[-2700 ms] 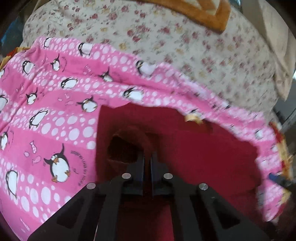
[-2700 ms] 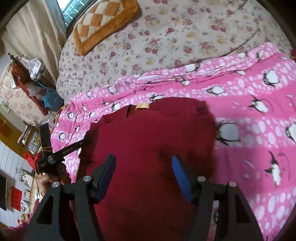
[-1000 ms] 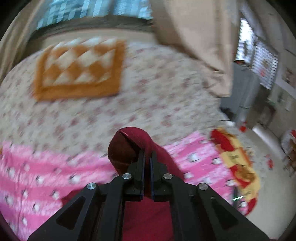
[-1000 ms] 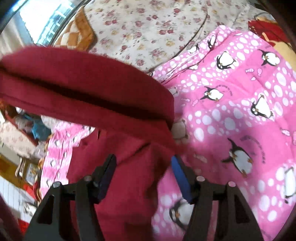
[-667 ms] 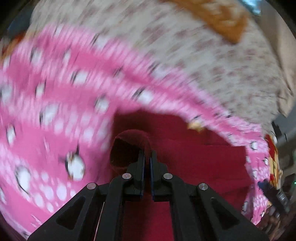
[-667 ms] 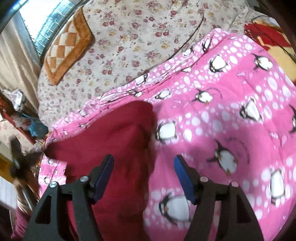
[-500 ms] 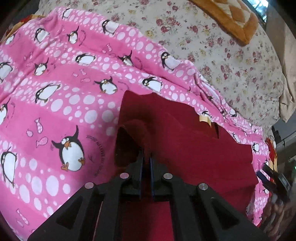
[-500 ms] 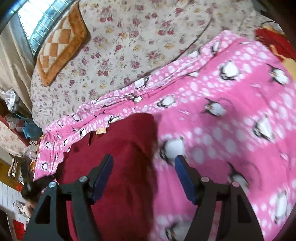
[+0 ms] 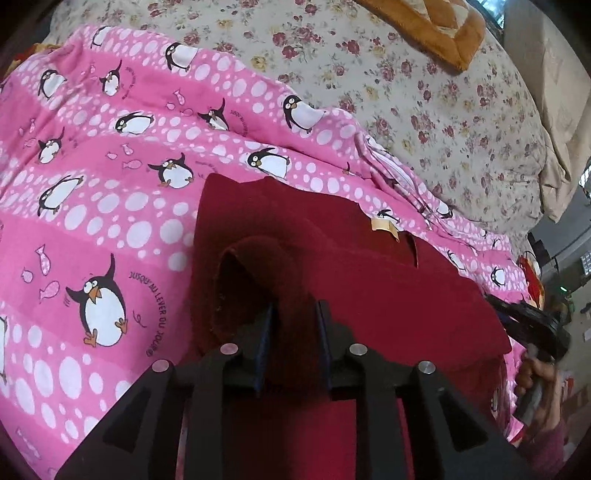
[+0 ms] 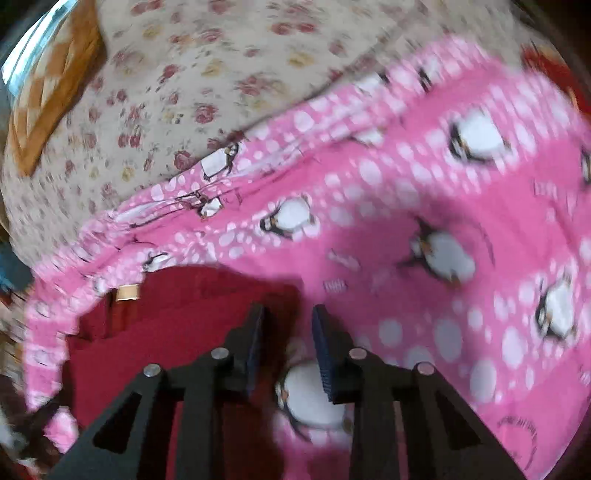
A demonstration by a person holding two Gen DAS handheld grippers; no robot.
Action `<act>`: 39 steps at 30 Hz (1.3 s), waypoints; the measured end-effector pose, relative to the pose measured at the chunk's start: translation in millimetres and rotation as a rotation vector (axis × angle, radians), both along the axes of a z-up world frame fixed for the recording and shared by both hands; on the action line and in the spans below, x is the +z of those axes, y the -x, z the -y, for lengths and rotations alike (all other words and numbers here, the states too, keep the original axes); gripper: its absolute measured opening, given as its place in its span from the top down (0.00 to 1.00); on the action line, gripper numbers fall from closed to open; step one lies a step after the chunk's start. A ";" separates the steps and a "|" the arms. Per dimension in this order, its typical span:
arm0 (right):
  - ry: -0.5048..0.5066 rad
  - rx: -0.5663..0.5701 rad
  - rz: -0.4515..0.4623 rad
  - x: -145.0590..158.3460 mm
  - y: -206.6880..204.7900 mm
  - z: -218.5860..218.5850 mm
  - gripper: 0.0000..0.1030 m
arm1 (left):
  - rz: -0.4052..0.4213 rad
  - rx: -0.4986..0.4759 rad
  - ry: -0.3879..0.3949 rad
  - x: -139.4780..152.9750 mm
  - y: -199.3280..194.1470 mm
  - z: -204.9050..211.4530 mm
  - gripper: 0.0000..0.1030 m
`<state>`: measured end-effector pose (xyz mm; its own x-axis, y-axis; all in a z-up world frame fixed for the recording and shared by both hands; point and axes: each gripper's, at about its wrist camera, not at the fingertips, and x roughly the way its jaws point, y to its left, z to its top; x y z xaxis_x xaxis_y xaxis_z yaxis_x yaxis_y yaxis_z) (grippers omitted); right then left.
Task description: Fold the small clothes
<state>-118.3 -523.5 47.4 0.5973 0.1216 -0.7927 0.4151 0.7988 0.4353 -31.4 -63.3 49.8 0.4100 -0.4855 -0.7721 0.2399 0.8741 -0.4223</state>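
Observation:
A dark red garment (image 9: 369, 288) lies folded on a pink penguin blanket (image 9: 110, 192), its tan tag (image 9: 384, 224) at the far edge. My left gripper (image 9: 293, 314) is low over the garment's left end. Its jaws are opening, and a raised fold of red cloth still stands between the parted pads. In the right wrist view, my right gripper (image 10: 288, 321) hovers at the right edge of the red garment (image 10: 177, 332). Its jaws are closing, with the cloth's edge and the blanket (image 10: 443, 221) showing in the gap. A hand holds the right gripper (image 9: 532, 325) at the left view's far right.
The blanket lies on a bed with a floral bedspread (image 9: 406, 74). An orange checked cushion (image 9: 436, 29) sits at the far end of the bed. A beige curtain (image 9: 561, 110) hangs at the right, where the bed's edge drops to the floor.
My left gripper came down from high over the bed and laid the red fold on the garment; its jaws have parted. My right gripper's jaws have narrowed at the garment's right edge.

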 end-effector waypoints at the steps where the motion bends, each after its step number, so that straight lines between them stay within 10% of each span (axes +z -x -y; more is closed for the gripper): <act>1: 0.000 0.023 0.019 7.0 7.4 -3.9 0.66 | 0.001 0.002 -0.002 0.4 0.5 -0.1 0.98; 5: -0.024 0.128 0.076 25.9 31.2 -35.0 0.27 | 0.005 0.017 -0.001 0.4 1.3 -1.4 0.98; 7: 0.005 0.199 0.013 19.5 32.1 -52.0 0.37 | 0.012 0.026 -0.007 0.2 4.0 -3.1 0.98; 9: 0.082 0.226 -0.024 11.8 36.8 -60.6 0.77 | 0.019 0.036 -0.009 1.1 8.8 -6.6 0.97; 11: 0.099 0.205 -0.017 9.2 45.8 -54.7 0.81 | 0.025 0.030 -0.011 1.6 12.3 -8.5 0.97; 18: 0.163 0.143 -0.028 11.0 60.8 -50.3 0.81 | 0.071 0.016 -0.080 5.3 21.2 -1.4 0.97; 24: 0.197 0.160 0.058 52.7 60.7 -71.4 0.51 | 0.136 0.050 -0.122 16.5 27.8 -3.7 0.91; 39: 0.347 0.243 -0.061 13.0 -2.6 -99.1 0.52 | 0.092 0.069 -0.220 -4.4 13.0 1.9 0.85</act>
<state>-115.7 -424.4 60.4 0.5351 -0.0271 -0.8443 0.2130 0.9715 0.1038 -44.4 -65.2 45.3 0.5095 -0.2781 -0.8143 0.2053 0.9583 -0.1988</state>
